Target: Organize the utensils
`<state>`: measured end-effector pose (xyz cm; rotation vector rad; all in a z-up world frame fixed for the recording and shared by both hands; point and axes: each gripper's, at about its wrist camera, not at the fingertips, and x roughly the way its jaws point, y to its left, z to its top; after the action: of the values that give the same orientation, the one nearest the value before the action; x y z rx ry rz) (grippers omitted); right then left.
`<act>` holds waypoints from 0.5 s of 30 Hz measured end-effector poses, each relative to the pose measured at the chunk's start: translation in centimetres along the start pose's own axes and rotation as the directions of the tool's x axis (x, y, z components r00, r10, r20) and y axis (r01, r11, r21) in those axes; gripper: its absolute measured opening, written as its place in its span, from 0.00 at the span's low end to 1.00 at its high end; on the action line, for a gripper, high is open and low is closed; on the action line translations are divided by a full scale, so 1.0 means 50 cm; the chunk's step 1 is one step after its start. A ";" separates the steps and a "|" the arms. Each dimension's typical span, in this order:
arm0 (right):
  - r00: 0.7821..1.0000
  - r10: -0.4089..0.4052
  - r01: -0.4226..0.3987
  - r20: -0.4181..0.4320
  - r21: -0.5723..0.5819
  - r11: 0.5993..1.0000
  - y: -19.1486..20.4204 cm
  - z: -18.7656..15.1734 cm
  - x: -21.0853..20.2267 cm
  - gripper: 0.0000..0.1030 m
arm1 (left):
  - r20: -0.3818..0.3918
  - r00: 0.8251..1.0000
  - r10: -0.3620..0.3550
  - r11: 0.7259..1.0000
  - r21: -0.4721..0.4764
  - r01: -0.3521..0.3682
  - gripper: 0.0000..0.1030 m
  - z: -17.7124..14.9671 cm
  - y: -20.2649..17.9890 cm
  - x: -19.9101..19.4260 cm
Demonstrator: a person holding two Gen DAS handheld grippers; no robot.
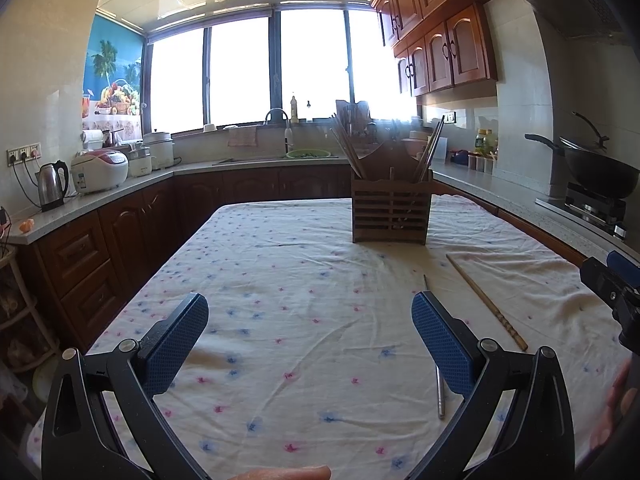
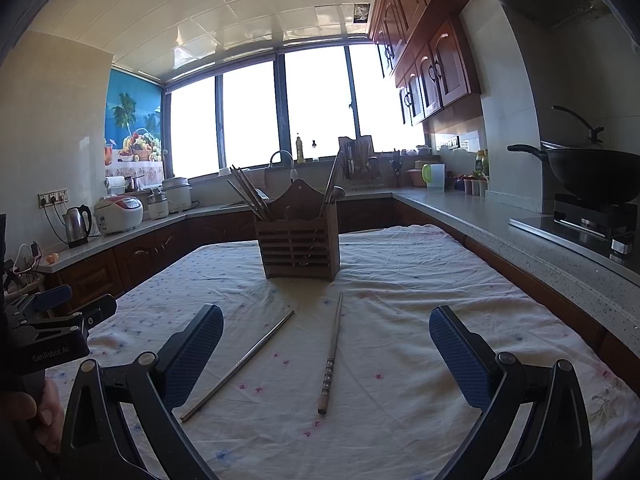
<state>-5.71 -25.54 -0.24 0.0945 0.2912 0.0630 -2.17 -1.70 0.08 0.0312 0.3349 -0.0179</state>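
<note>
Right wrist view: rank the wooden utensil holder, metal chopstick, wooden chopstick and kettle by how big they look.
1. wooden utensil holder
2. metal chopstick and wooden chopstick: similar length, too close to rank
3. kettle, though it stands farther away

Metal chopstick: its middle is hidden behind the left gripper's right finger in the left wrist view. Wooden holder: contents below the rim are hidden by slats; which compartment each stick sits in cannot be told. Right gripper is cut off by the frame edge there. A hand at lower left is part cropped. Windows are blown out, nothing readable beyond.
</note>
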 end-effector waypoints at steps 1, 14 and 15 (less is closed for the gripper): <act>1.000 0.000 0.000 0.000 0.000 1.000 0.000 0.000 0.000 1.00 | 0.001 1.000 0.001 1.000 0.000 -0.001 1.00 0.000 0.001 0.000; 1.000 0.007 -0.007 0.003 -0.002 1.000 0.004 -0.002 0.002 1.00 | 0.009 1.000 0.002 1.000 0.001 -0.002 1.00 0.001 0.000 -0.005; 1.000 0.007 -0.007 0.003 -0.001 1.000 0.003 -0.001 0.002 1.00 | 0.009 1.000 0.003 1.000 0.001 -0.003 1.00 0.001 0.000 -0.005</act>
<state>-5.62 -25.39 -0.33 0.0947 0.2879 0.0700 -2.39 -1.70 0.21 0.0327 0.3258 -0.0156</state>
